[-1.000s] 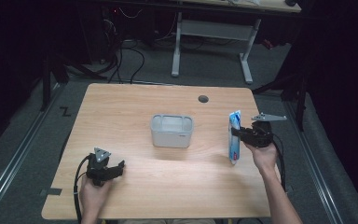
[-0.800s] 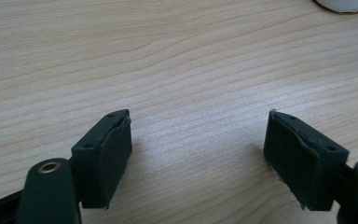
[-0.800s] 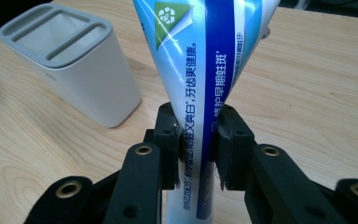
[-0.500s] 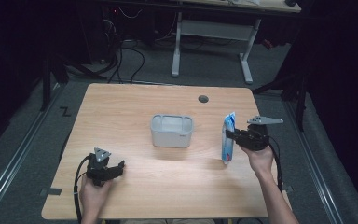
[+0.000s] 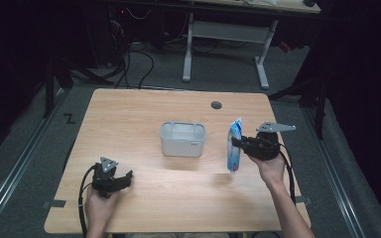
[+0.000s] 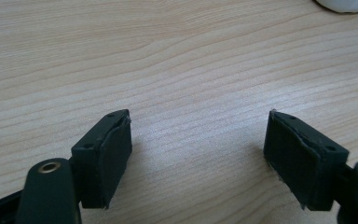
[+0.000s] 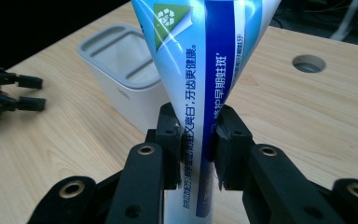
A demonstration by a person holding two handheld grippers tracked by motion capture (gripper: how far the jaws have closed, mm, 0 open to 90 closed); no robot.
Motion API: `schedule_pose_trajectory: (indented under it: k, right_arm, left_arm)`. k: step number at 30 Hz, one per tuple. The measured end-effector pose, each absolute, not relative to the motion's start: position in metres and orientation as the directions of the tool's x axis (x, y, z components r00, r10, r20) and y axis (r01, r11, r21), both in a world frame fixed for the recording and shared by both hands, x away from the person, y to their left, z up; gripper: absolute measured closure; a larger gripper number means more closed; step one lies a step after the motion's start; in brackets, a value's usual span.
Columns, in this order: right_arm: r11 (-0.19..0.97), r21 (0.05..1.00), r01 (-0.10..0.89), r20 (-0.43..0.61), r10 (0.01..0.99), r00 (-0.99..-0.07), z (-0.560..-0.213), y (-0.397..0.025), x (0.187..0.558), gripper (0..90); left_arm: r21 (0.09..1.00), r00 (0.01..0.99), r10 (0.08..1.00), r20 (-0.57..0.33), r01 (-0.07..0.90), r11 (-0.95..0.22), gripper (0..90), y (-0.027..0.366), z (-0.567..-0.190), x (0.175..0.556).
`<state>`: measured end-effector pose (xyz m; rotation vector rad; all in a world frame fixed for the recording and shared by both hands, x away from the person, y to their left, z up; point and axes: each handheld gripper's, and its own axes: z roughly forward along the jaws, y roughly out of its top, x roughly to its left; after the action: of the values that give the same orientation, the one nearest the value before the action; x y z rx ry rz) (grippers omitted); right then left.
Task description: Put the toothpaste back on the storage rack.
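Note:
A blue and white toothpaste tube hangs upright above the table, right of a pale grey open box. My right gripper is shut on the tube; in the right gripper view the jaws pinch the tube at its narrow middle, with the box behind it to the left. My left gripper rests at the table's front left, held by a hand. In the left gripper view it stands open over bare wood with nothing between its pads.
A wooden table with a round cable hole at the back right. Behind it stand a desk frame and cables on the dark floor. Rails run along both sides of the table.
My right gripper has carried the tube leftward, closer to the grey box. The left gripper has not moved.

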<state>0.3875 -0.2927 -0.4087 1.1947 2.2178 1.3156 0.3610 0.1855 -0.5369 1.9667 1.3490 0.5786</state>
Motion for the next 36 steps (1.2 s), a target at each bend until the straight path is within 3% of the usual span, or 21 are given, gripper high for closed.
schedule_pose_trajectory:
  k: [36]
  right_arm:
    - [0.253, 0.886, 0.388, 0.134, 0.661, -0.738, -0.36, -0.238, 0.398, 74.4]
  left_arm:
    - [0.739, 0.366, 0.93, -0.013, 0.631, -0.238, 23.6, 0.185, -0.537, 0.361]
